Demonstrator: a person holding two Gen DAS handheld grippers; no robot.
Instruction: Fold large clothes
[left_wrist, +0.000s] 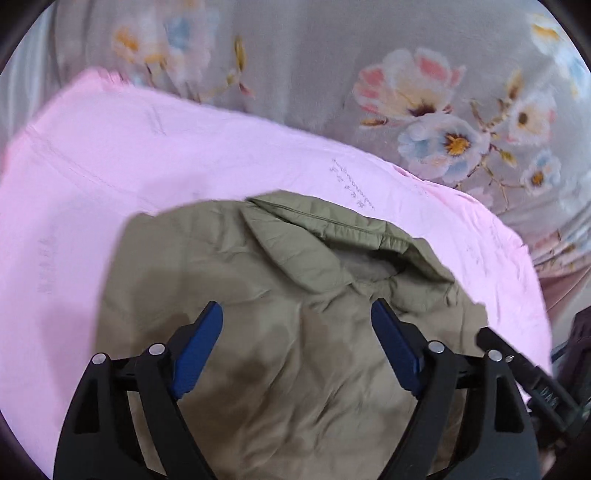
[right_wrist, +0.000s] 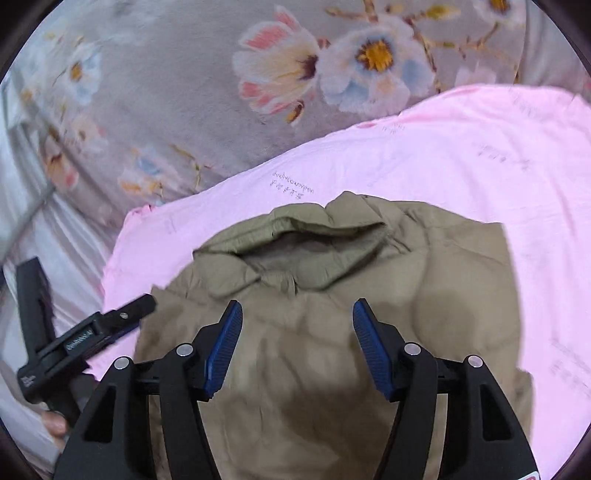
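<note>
Olive jacket (left_wrist: 258, 314) lies folded on a pink sheet (left_wrist: 92, 177), collar (right_wrist: 295, 236) at its far edge, pink margin showing on the far side and both flanks. Left tool (left_wrist: 297, 314) above the jacket, jaws spread wide, nothing between the pads. Right tool (right_wrist: 297, 314) likewise above the jacket: jaws apart, empty. Left tool's tip also shows over the jacket's edge in the right wrist view. Beyond the pink sheet: grey floral bedspread (right_wrist: 166, 92), open and uncluttered.
</note>
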